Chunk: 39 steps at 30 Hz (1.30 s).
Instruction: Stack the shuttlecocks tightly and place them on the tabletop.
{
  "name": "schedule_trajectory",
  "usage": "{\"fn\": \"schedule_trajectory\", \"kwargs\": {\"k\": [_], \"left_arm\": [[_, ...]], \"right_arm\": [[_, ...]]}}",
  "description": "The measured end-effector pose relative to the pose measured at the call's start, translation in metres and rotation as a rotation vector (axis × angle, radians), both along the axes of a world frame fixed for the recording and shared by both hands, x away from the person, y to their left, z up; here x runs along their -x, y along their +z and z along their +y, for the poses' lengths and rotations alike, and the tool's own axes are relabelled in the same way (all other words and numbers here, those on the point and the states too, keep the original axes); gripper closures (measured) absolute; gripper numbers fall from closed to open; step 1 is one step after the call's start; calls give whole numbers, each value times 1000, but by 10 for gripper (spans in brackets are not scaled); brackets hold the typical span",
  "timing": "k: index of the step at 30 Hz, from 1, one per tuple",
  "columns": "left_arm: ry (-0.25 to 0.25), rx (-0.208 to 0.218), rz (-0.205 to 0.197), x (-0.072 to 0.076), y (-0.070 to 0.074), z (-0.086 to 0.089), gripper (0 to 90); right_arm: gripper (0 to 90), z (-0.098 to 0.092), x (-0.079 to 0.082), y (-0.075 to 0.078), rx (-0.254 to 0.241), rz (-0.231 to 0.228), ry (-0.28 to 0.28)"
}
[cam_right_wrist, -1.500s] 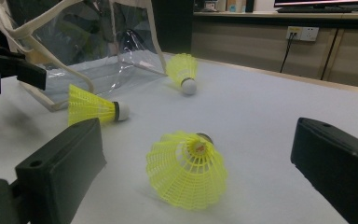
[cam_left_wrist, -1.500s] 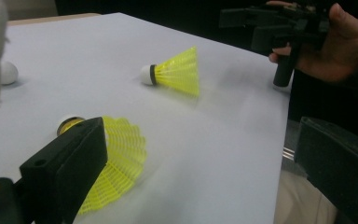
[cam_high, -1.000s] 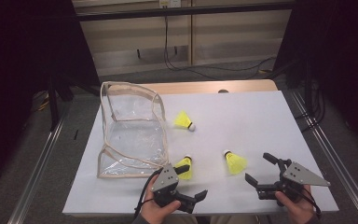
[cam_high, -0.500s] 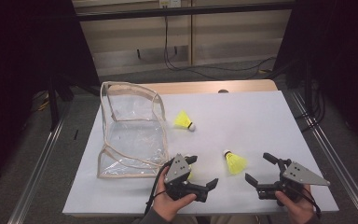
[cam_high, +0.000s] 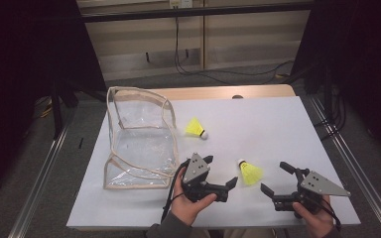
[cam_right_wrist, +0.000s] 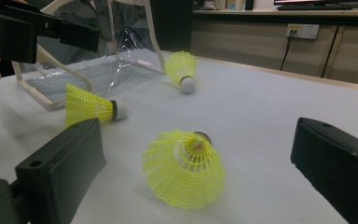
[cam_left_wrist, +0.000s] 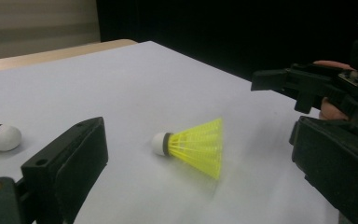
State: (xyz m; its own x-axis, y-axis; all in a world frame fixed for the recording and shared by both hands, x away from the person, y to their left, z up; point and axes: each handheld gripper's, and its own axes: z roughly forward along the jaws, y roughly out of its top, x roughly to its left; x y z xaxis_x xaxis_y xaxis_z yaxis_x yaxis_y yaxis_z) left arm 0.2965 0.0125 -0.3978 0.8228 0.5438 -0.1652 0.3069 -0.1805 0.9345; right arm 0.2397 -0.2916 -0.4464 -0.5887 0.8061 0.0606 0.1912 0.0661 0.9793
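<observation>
Left gripper [cam_high: 223, 184]: low over bench [cam_high: 278, 124], near front edge. Fingers [cam_left_wrist: 70, 163] spread wide, nothing held, nothing touched. In left gripper view a shuttlecock [cam_left_wrist: 193, 145] lies on its side btwn the two fingers, ahead of them, cork end twd the left of that view.

Right gripper [cam_high: 275, 179]: front right of bench, held by a hand [cam_high: 312, 215]. Fingers [cam_right_wrist: 65, 172] wide open, empty. Near shuttlecock [cam_right_wrist: 185, 167] lies just ahead btwn them, skirt twd the camera, not touched.

Same shuttlecock in high view [cam_high: 249, 171]: on bench btwn the two grippers, apart from both.

2nd shuttlecock [cam_right_wrist: 93, 106]: on its side, near the bag's front edge.

3rd shuttlecock [cam_high: 196, 129]: further back, just right of bag.

Clear bag [cam_high: 139, 139]: left part of bench, cream trim, mouth open.
</observation>
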Motion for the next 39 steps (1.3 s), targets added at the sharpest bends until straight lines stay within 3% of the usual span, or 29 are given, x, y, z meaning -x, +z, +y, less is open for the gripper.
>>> {"fn": "schedule_trajectory", "kwargs": {"k": [11,17,39], "left_arm": [[44,-23,19,-18,7,-13,34],[91,-15,33,-29,10,-15,34],[174,-58,55,-59,20,-25,40]], "right_arm": [[19,-1,0,0,2,-8,6],[20,0,0,1,-1,-5,4],[20,0,1,1,3,-8,11]]}}
